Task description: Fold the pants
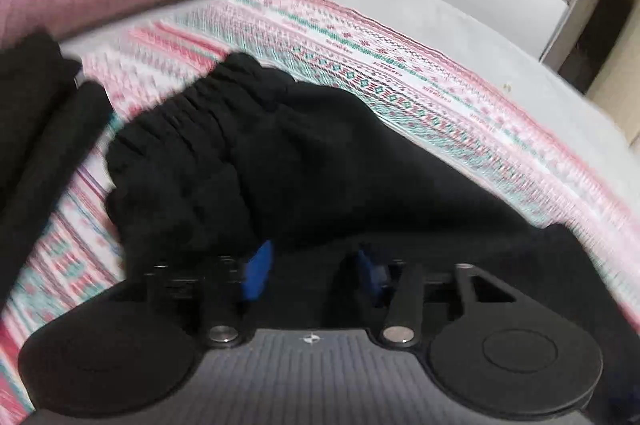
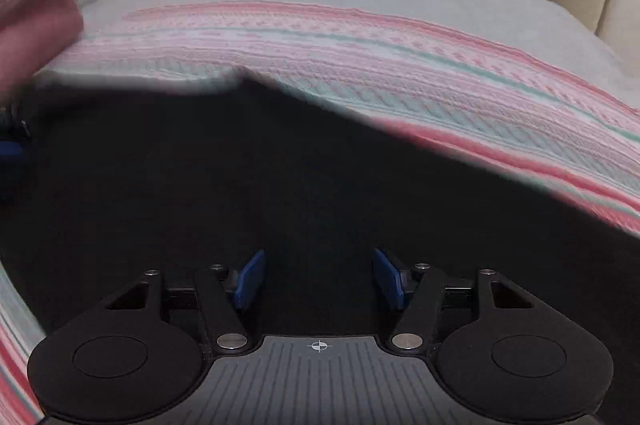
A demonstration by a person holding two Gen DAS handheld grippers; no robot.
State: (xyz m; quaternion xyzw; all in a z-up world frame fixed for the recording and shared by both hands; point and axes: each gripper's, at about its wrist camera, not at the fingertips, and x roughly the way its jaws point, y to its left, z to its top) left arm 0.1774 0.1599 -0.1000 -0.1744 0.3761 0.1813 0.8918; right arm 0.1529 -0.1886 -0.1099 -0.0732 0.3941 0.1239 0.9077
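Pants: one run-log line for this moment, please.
pants: bunched on blanket | left gripper: open | right gripper: open, over pants | fold: unfinished

We see the left hand-held gripper point(image 1: 312, 265) with its jaws apart; the right hand-held gripper point(image 2: 319, 279) also stands open.

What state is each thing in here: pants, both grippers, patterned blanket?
Black pants: lying bunched on the blanket, elastic waistband gathered, not neatly folded.
Left gripper: open, over the pants.
Right gripper: open, over the pants.
Patterned blanket: spread flat on the bed.
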